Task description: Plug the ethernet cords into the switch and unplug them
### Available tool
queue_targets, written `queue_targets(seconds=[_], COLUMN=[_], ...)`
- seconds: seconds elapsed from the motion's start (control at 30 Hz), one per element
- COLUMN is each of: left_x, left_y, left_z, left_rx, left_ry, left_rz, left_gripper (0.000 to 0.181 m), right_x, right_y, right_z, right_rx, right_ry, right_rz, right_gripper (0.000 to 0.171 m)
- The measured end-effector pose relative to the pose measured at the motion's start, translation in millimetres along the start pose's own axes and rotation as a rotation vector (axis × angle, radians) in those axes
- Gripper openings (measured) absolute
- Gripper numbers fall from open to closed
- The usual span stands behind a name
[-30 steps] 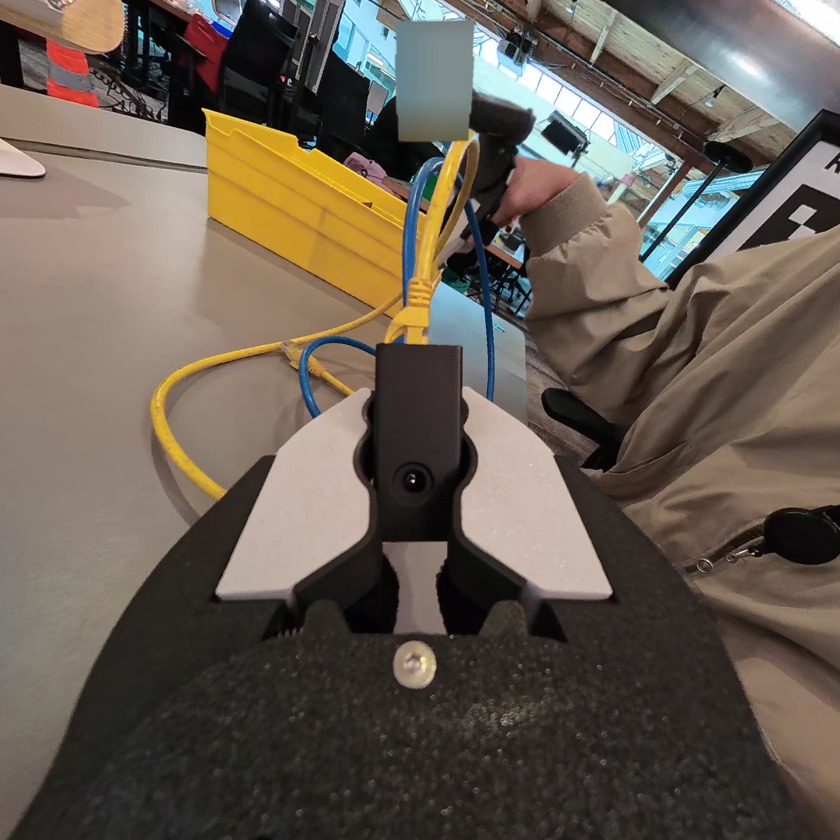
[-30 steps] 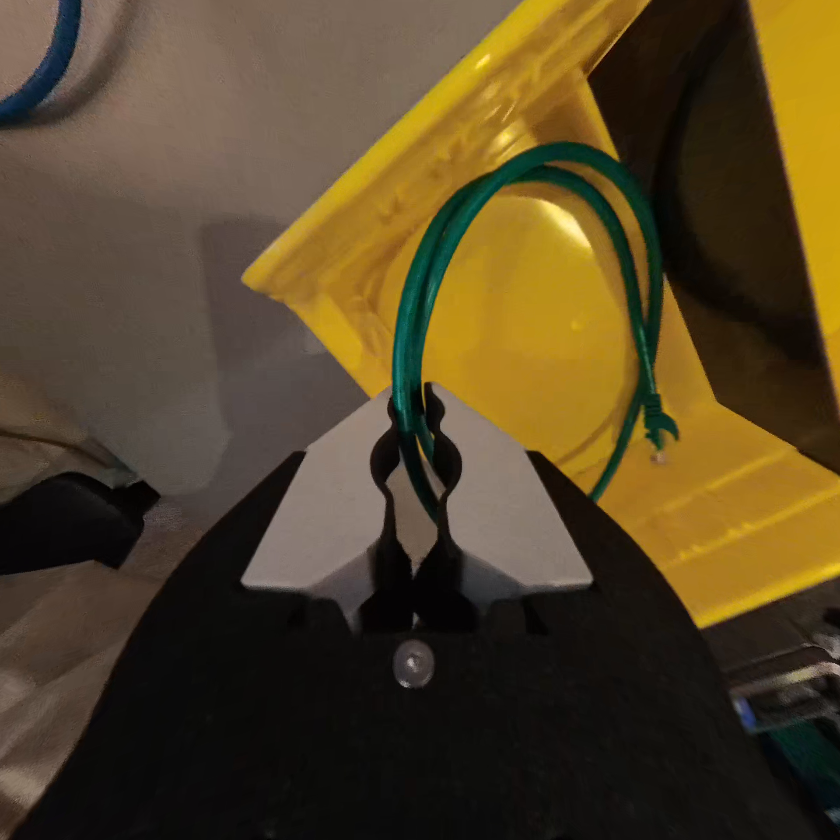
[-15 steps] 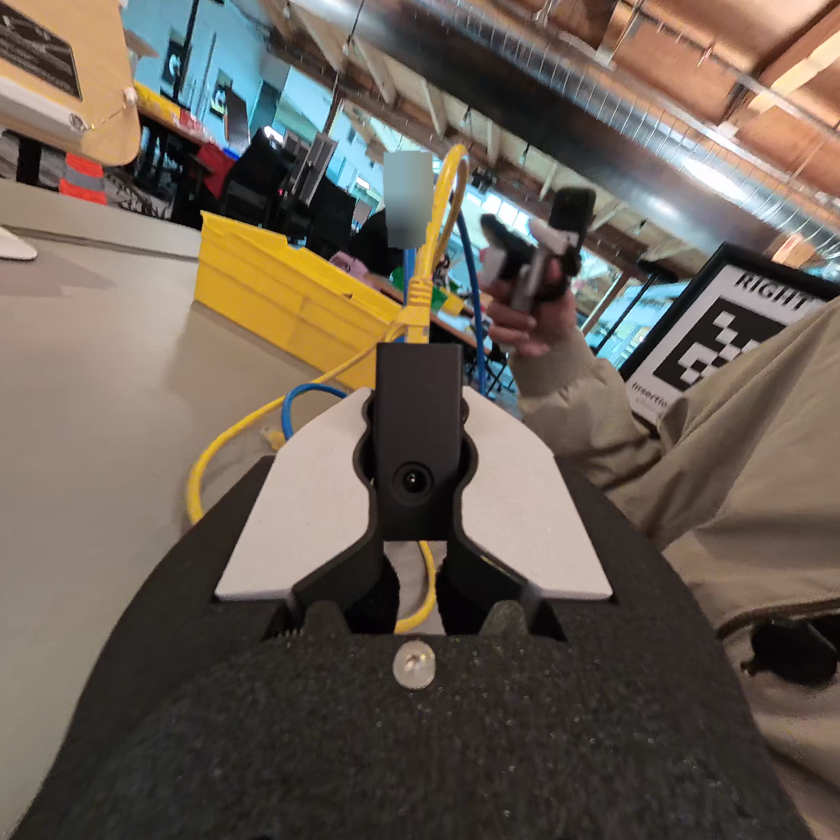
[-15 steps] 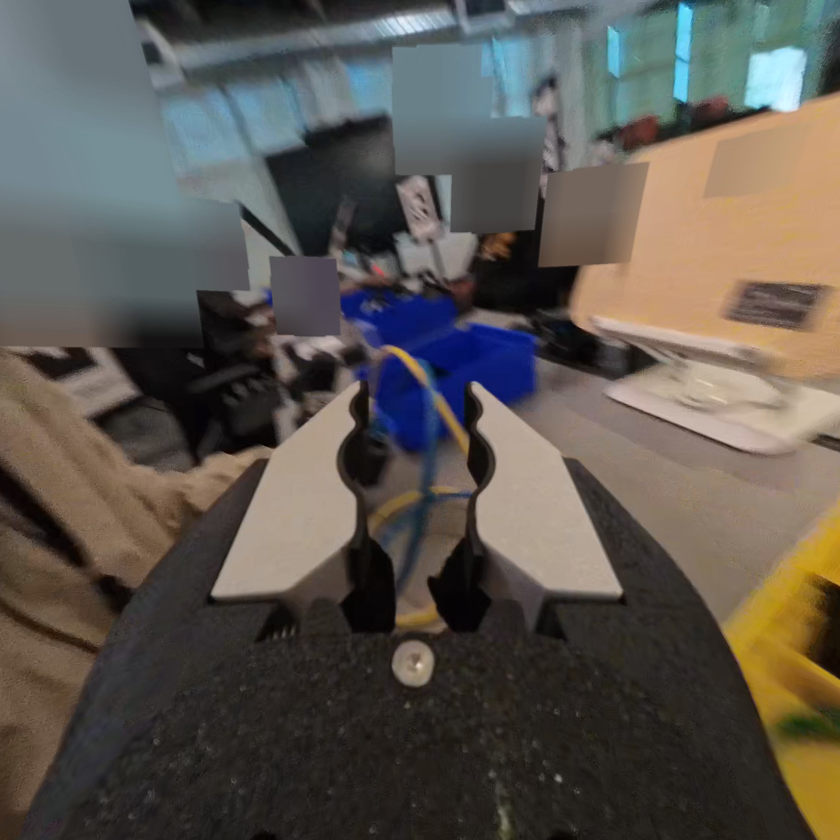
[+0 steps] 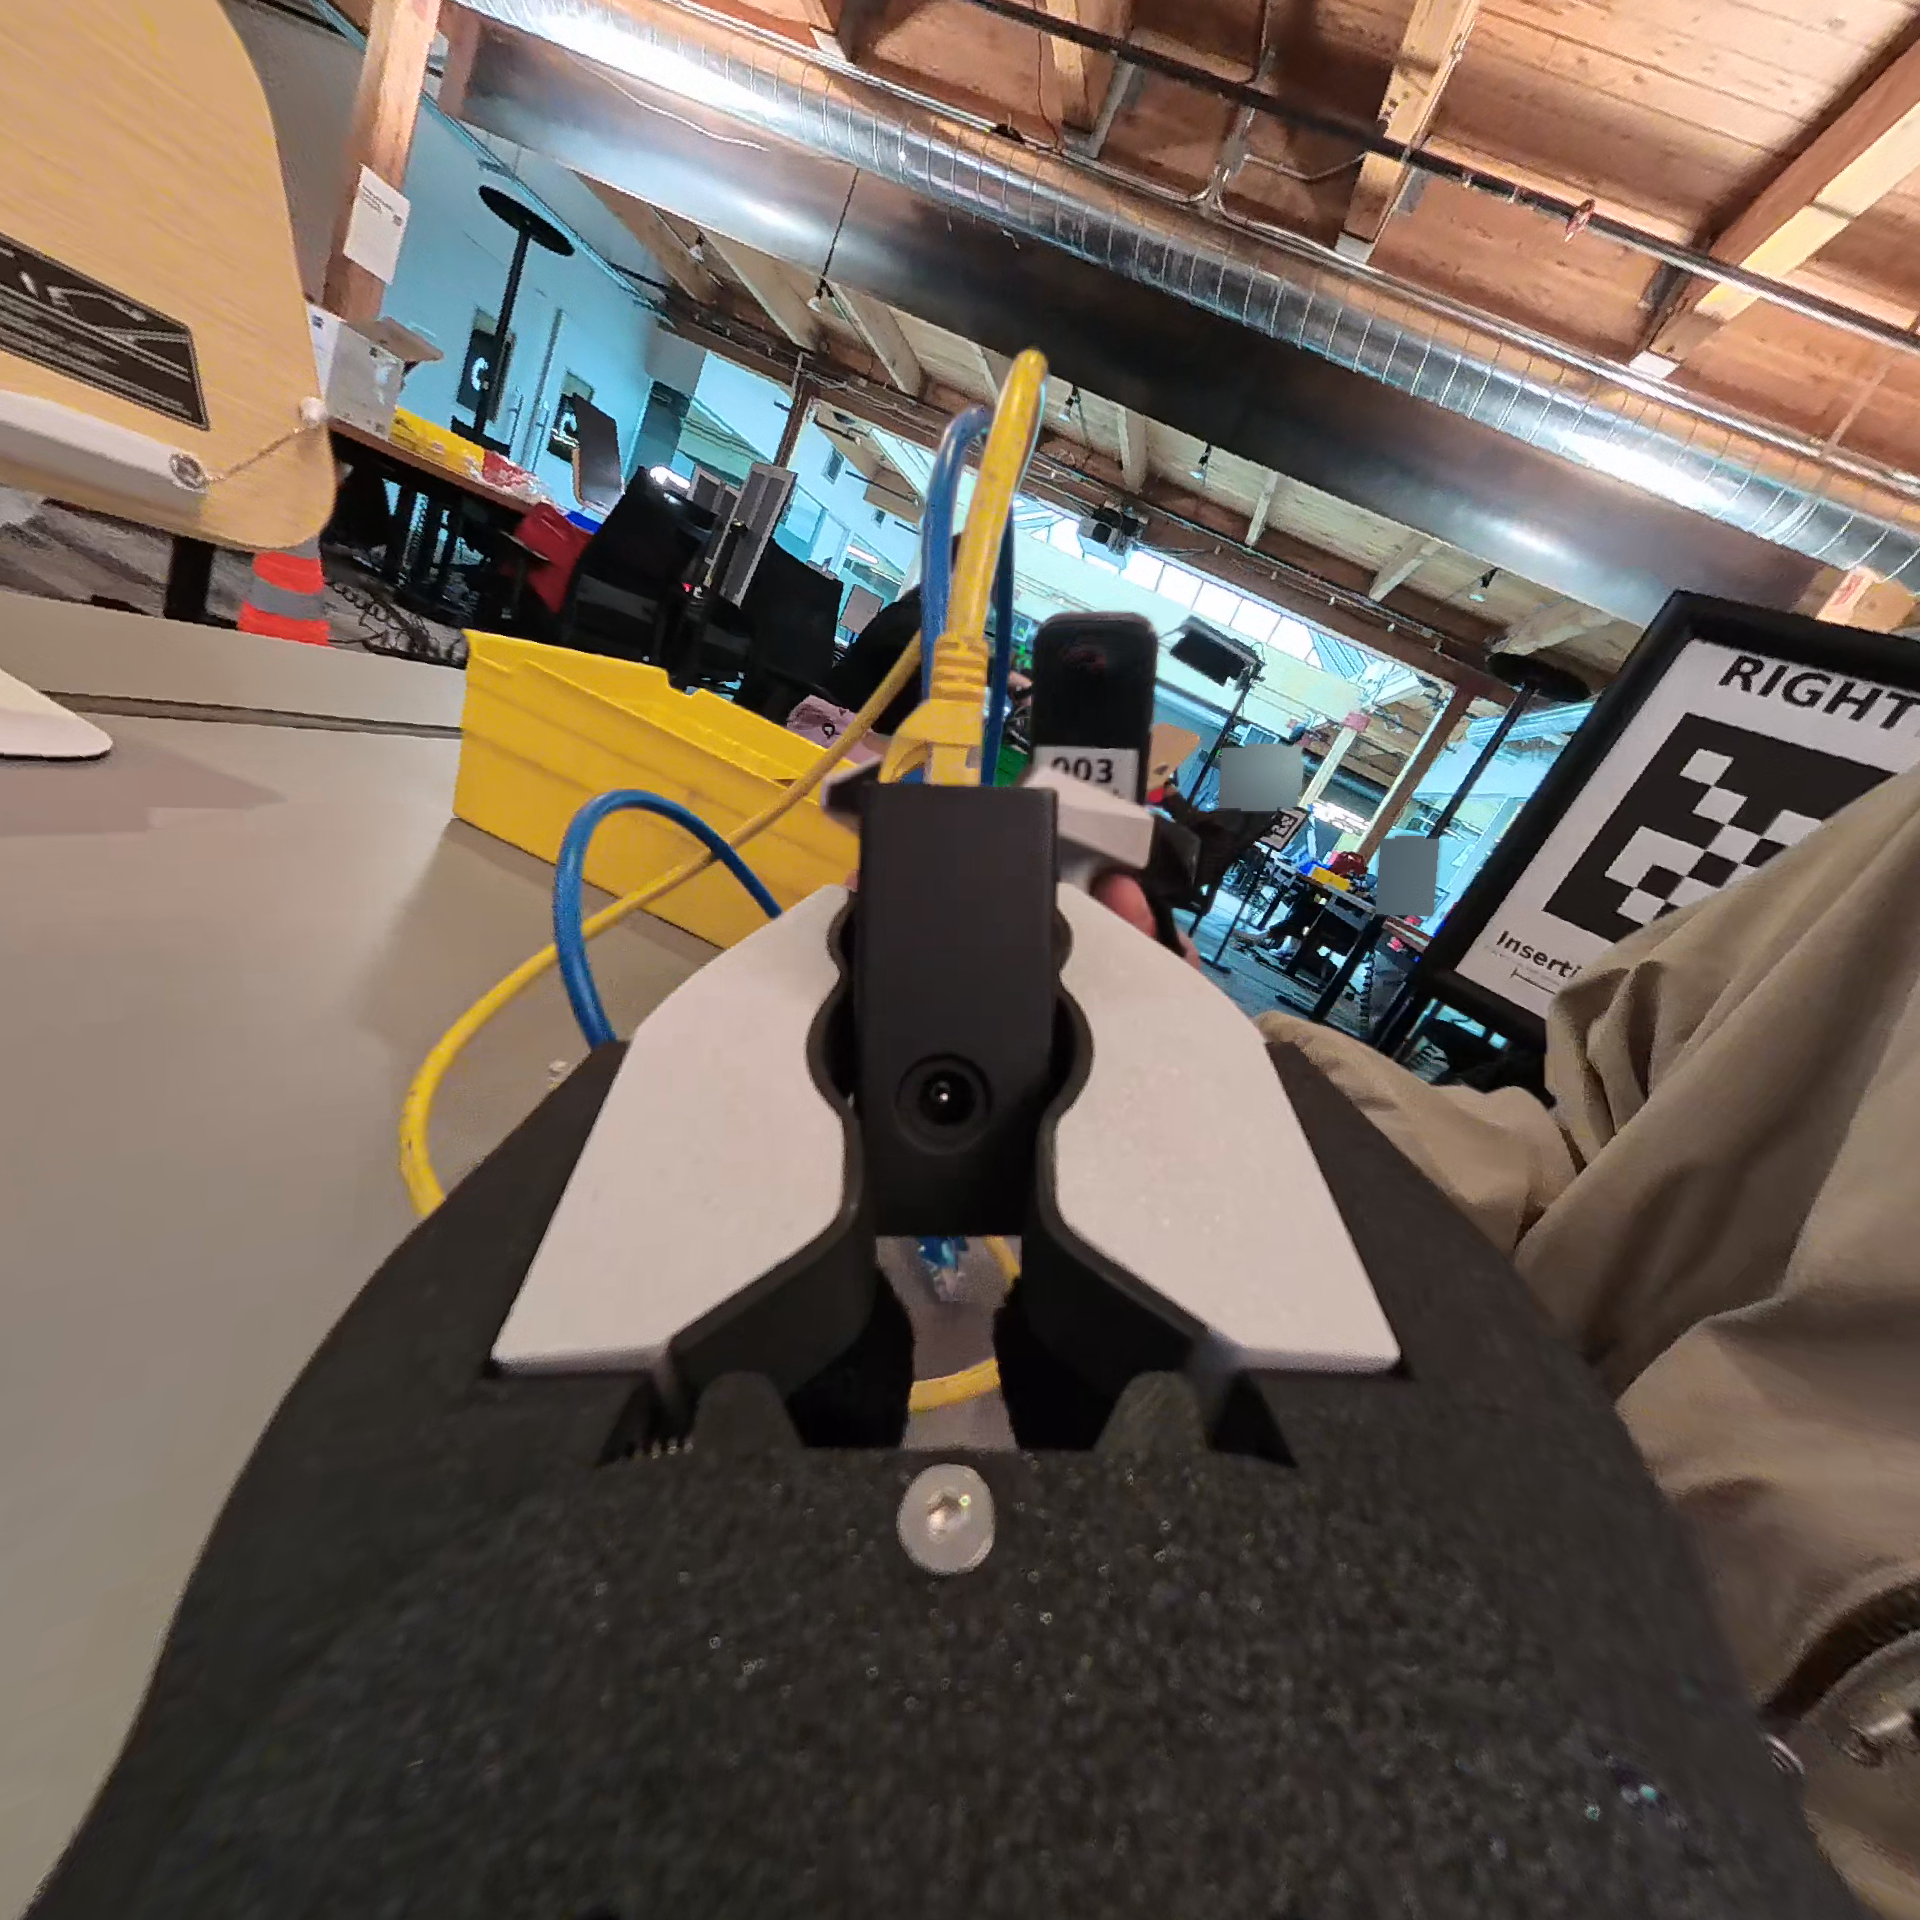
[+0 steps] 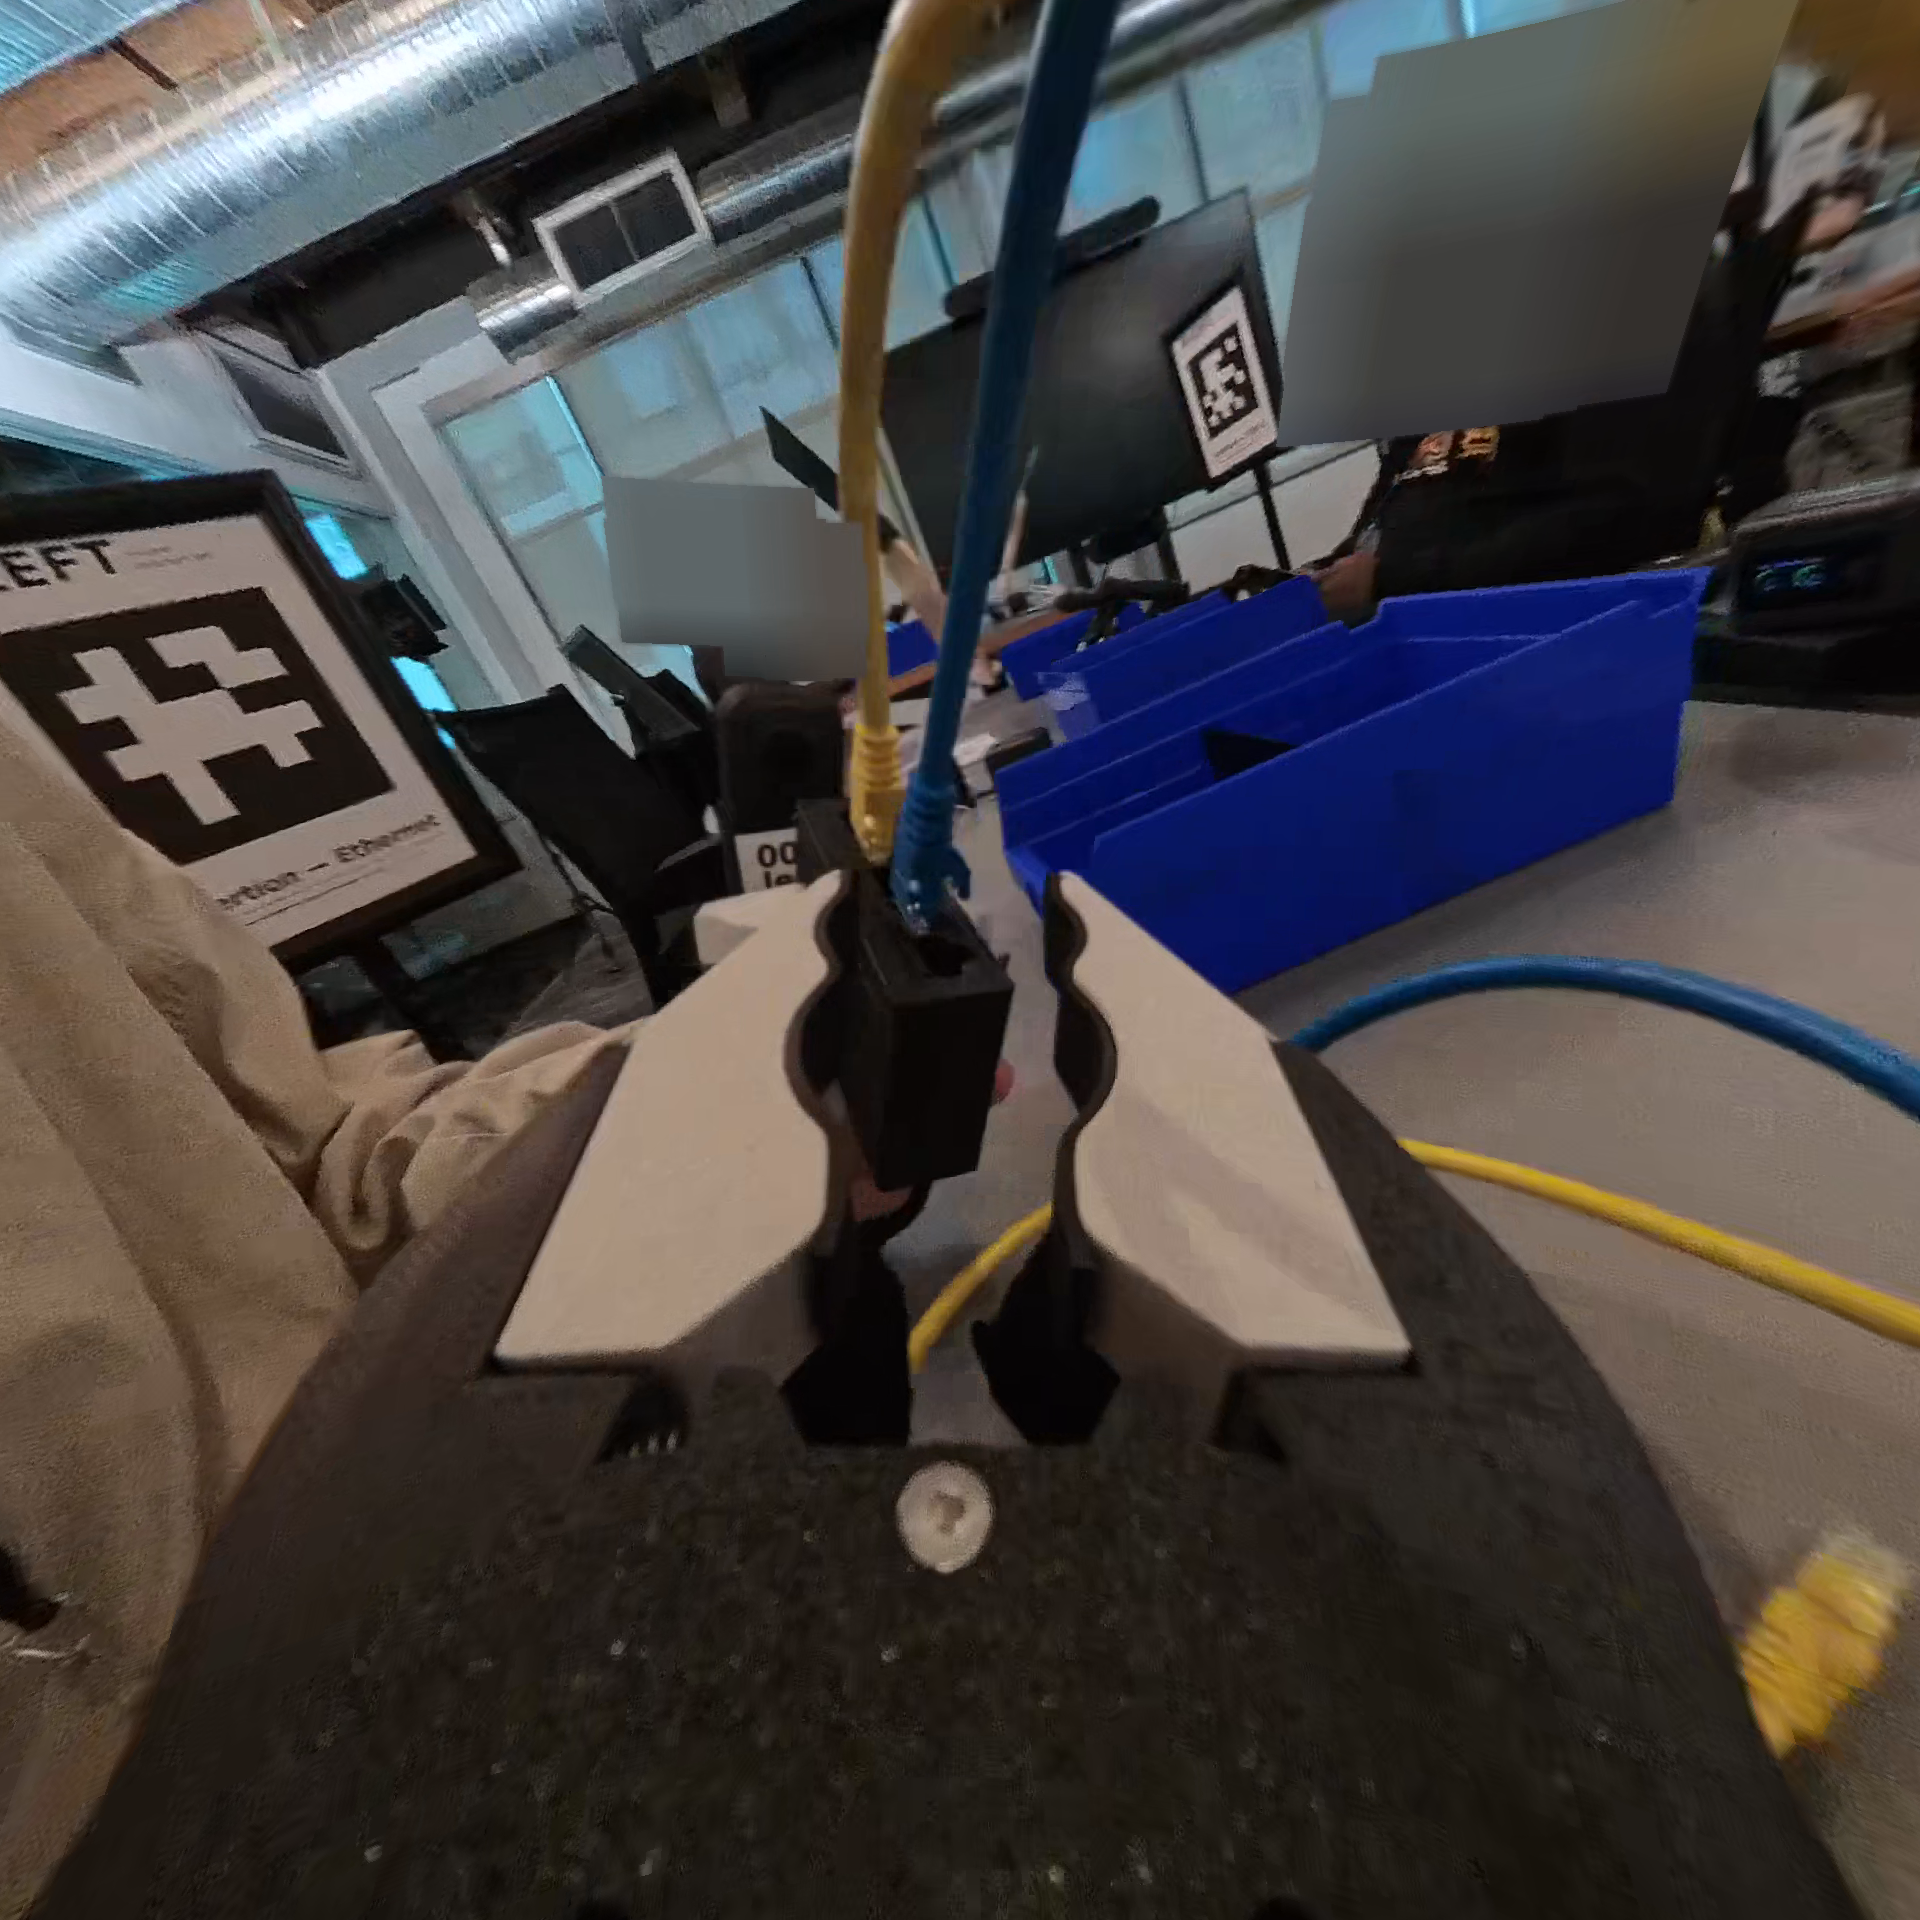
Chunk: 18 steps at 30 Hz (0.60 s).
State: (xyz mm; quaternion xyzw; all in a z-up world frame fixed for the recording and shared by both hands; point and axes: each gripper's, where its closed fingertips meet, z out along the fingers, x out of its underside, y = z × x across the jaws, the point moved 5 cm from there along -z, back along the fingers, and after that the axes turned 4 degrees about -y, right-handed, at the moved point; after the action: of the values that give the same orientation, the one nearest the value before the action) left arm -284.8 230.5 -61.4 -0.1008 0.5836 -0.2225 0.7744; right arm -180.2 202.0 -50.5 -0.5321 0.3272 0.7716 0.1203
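Note:
My left gripper (image 5: 951,899) is shut on the black switch (image 5: 951,987) and holds it upright above the grey table (image 5: 208,987). A yellow cord (image 5: 997,499) and a blue cord (image 5: 582,904) rise from the switch's top and loop down to the table. In the right wrist view, the yellow plug (image 6: 878,790) and blue plug (image 6: 925,842) sit in the top of the switch (image 6: 925,1049). My right gripper (image 6: 945,904) is open, one finger on each side of the switch, not touching it. It also shows behind the switch in the left wrist view (image 5: 1091,821).
A yellow bin (image 5: 623,769) stands on the table behind the cords. Blue bins (image 6: 1403,748) stand to the right. A framed marker sign (image 5: 1714,810) stands off the table's edge. The person's tan sleeve (image 5: 1714,1143) is close on the right. A loose yellow plug (image 6: 1808,1652) shows blurred.
My right gripper let go of a green cord over the yellow bin, opened, and swung round to the switch. My left gripper tilted upward, still holding the switch.

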Motion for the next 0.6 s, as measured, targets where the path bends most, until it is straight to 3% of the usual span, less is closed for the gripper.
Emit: queue_targets(seconds=[0.13, 0.37, 0.6], left_x=[4.1, 7.7, 12.0], left_y=[-5.1, -8.8, -11.7], left_z=[1.2, 3.1, 3.0], left_rx=[0.057, 0.098, 0.133], left_ry=[0.012, 0.035, 0.061], left_rz=[-0.014, -0.030, -0.095], left_gripper=[0.030, 0.030, 0.030], right_x=[7.2, 15.9, 14.0], right_y=[11.6, 9.0, 11.7], right_z=[3.0, 0.9, -1.4], right_rx=[-0.114, -0.163, -0.181], right_ry=[-0.057, -0.067, -0.007], right_rz=[0.094, 0.180, 0.090], right_gripper=[0.028, 0.014, 0.011])
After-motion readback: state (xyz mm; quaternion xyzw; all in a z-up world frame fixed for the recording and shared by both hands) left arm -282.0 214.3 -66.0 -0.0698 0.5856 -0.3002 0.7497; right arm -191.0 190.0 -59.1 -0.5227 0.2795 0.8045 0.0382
